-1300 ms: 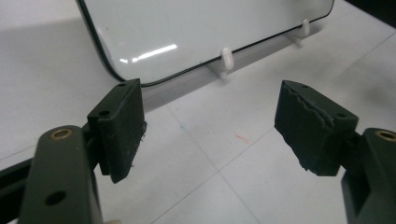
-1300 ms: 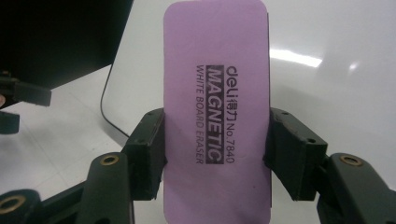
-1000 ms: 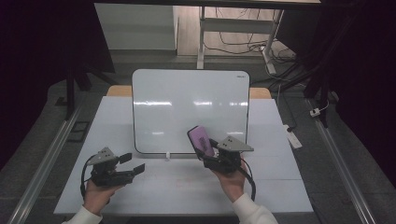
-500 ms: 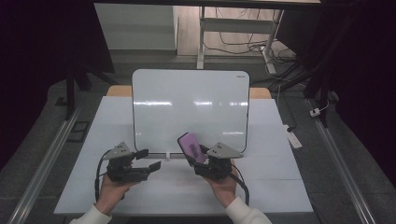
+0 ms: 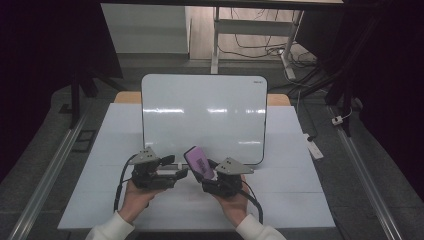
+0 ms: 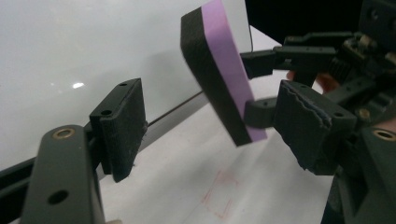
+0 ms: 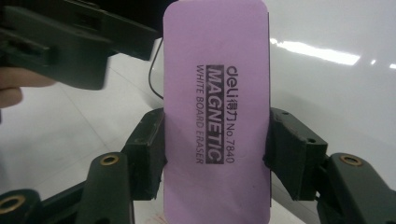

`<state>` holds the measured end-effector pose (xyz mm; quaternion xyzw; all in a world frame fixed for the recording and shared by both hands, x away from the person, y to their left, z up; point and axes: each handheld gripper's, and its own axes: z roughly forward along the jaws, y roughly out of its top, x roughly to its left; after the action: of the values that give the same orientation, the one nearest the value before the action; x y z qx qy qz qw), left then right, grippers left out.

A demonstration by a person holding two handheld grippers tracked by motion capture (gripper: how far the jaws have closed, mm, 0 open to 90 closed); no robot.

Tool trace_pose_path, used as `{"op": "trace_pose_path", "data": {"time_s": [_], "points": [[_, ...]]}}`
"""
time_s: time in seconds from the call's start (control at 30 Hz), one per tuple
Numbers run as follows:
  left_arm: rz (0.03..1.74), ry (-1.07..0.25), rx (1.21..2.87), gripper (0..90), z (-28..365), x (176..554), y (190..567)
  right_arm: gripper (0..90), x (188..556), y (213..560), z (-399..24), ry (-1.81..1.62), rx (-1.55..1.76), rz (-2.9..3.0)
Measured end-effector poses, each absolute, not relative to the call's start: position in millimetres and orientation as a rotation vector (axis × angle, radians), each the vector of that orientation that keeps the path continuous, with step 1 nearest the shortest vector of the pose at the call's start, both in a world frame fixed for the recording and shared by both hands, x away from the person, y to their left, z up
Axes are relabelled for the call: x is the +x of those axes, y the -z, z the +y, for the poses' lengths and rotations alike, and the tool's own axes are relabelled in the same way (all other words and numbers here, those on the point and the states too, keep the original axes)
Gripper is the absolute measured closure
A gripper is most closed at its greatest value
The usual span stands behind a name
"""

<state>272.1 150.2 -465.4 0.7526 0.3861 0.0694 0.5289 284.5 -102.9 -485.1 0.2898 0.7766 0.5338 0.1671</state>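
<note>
From the high view, the right hand-held gripper is clamped on a purple whiteboard eraser, holding it tilted above the white surface, just in front of the lower edge of the whiteboard. The left hand-held gripper sits just beside it, pointing at the eraser, apart from it.

In the left gripper view, the left hand-held gripper has its jaws spread wide, and the eraser hangs between and beyond them, its black felt side facing left and purple back facing right. Neither pad touches it.

In the right gripper view, the right hand-held gripper grips the eraser by its long edges near the lower half, printed purple face toward the camera.

This looks like a handover. To do it well, the left jaws should slide over the free upper end, squared to the felt and purple faces, and close firmly before the right lets go; a skewed bite on the soft felt could let the eraser twist out.
</note>
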Motion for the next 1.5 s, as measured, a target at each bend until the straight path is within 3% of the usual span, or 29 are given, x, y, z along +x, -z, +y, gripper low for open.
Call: {"op": "trace_pose_path", "data": {"time_s": [0.33, 0.43, 0.6, 0.8, 1.13, 1.5], "points": [[0.931, -0.097, 1.764, 31.8, 142, 280, 467, 40.8, 279, 485, -97, -1.533, 0.793, 2.205], [0.933, -0.084, 1.759, 36.7, 141, 280, 467, 40.8, 278, 484, -97, -1.537, 0.781, 2.198], [0.948, -0.078, 1.755, 52.3, 138, 281, 466, 40.8, 277, 484, -95, -1.537, 0.77, 2.203], [0.958, -0.062, 1.747, 59.5, 140, 281, 464, 40.5, 277, 486, -93, -1.542, 0.776, 2.211], [0.968, -0.156, 1.747, 61.5, 154, 274, 451, 33.5, 281, 476, -103, -1.61, 0.753, 2.227], [1.019, -0.202, 1.735, 61.9, 186, 272, 444, 29.8, 292, 471, -176, -1.566, 0.796, 2.169]]}}
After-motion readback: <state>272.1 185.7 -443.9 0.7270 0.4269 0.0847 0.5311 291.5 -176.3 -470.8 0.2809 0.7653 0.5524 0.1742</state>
